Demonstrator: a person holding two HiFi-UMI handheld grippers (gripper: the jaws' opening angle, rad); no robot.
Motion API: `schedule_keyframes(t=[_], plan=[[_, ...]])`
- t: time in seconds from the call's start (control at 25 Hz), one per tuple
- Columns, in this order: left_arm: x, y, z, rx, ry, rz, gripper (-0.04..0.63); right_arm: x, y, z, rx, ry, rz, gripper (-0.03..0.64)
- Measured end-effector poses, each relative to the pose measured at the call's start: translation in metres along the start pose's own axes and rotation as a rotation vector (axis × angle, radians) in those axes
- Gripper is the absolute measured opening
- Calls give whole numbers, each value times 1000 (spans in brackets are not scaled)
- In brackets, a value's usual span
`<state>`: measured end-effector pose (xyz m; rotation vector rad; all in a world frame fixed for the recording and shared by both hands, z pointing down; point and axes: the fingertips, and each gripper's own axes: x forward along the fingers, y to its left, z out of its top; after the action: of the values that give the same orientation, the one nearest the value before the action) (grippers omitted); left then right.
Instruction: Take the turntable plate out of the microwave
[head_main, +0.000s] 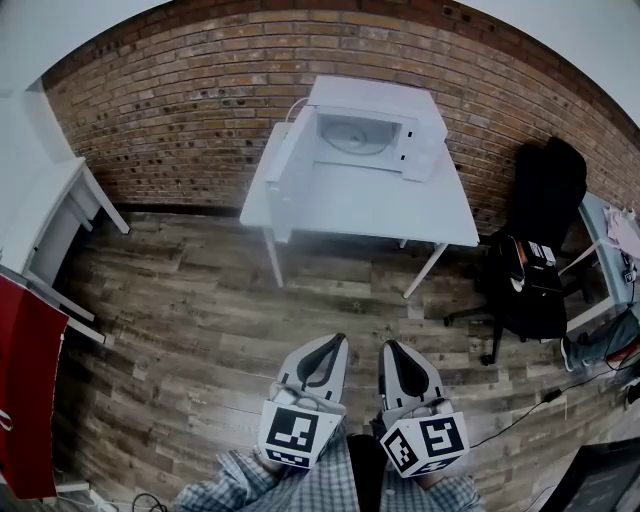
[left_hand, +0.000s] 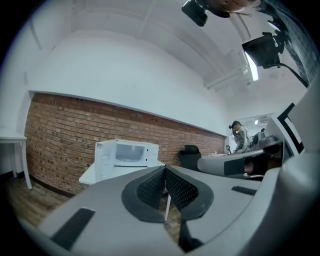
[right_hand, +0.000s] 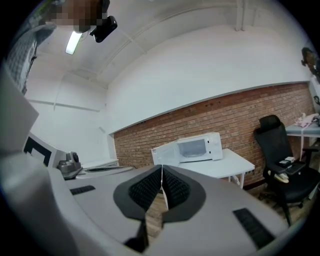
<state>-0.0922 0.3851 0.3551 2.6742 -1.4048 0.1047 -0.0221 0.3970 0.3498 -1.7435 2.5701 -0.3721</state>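
Note:
A white microwave stands on a white table against the brick wall, its door swung open to the left. The round glass turntable plate lies inside the cavity. The microwave also shows in the left gripper view, and the microwave in the right gripper view, small and far off. My left gripper and right gripper are held side by side low over the wooden floor, well short of the table. Both are shut with nothing between their jaws.
A black office chair stands right of the table, with a second desk beyond it. A white shelf unit and a red panel are at the left. A person stands far off in the left gripper view.

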Motion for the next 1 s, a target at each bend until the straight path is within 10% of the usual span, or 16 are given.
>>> schedule_keyframes(t=[0.52,1.0], plan=[[-8,41,-17,-30,38,20,9,3,-3,-18,22,22,-108,18],[104,44,-22,-66,52,12,11,76,-92,-11,43,38,-83,18]])
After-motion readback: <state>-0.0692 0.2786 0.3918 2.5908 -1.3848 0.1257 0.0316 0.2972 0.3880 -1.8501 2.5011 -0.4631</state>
